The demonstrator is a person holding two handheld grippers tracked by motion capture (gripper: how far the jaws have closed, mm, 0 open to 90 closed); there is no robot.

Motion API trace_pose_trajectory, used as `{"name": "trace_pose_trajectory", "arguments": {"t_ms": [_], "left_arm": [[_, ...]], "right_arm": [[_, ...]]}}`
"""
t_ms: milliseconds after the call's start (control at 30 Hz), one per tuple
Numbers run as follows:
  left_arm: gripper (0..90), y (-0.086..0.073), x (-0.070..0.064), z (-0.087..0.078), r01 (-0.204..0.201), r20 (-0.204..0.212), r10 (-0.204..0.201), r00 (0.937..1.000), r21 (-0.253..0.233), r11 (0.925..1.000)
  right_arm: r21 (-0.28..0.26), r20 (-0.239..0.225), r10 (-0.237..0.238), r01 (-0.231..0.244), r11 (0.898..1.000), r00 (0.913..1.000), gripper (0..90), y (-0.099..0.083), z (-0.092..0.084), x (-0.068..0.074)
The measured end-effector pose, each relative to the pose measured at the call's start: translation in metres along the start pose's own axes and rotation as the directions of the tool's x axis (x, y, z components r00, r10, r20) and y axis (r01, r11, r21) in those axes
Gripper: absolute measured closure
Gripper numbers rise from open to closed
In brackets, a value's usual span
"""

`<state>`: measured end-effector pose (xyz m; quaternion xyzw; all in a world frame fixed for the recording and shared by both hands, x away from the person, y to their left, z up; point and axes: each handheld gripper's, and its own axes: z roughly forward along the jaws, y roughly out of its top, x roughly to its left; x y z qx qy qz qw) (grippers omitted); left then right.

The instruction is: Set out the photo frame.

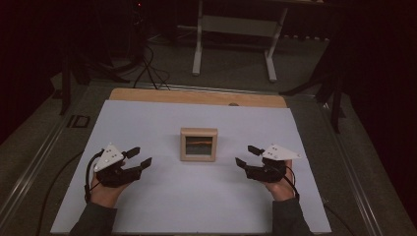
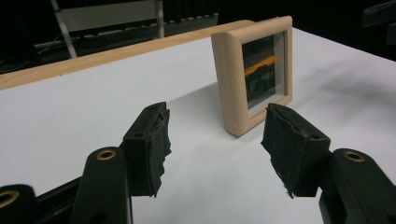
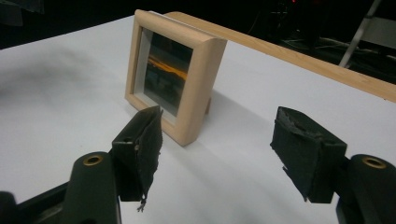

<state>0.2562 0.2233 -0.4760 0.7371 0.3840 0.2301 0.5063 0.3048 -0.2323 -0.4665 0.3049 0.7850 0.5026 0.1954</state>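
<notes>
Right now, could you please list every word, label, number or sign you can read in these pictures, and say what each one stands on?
There are none that can be read.
The wooden picture frame bears no lettering; behind its glass is a dark picture with an orange streak.
The left gripper and the right gripper carry no markings.
A dark rectangular mark beside the white table is too small to read.

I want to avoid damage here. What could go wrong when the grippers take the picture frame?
The picture frame stands upright on the table, so a push from the open left gripper or right gripper alone might tip it. Its glass front could be scratched or cracked if a jaw presses there.
</notes>
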Motion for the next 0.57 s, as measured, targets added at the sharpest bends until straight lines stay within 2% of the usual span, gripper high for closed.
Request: {"name": "trace_pose_trajectory", "arguments": {"t_ms": [300, 567], "left_arm": [[40.8, -0.007, 0.0, -0.011, -0.009, 0.012, 0.009, 0.9999, -0.001, 1.0], [40.9, -0.013, 0.001, -0.014, -0.001, 0.016, 0.001, 0.9999, 0.006, 1.0]], "right_arm": [[-0.01, -0.019, -0.024, 0.024, 1.0, 0.9995, 32.8, -0.003, -0.01, 0.008], [-0.007, -0.01, -0.021, 0.021, 1.0, 0.9997, 32.8, -0.011, -0.018, 0.006]]}}
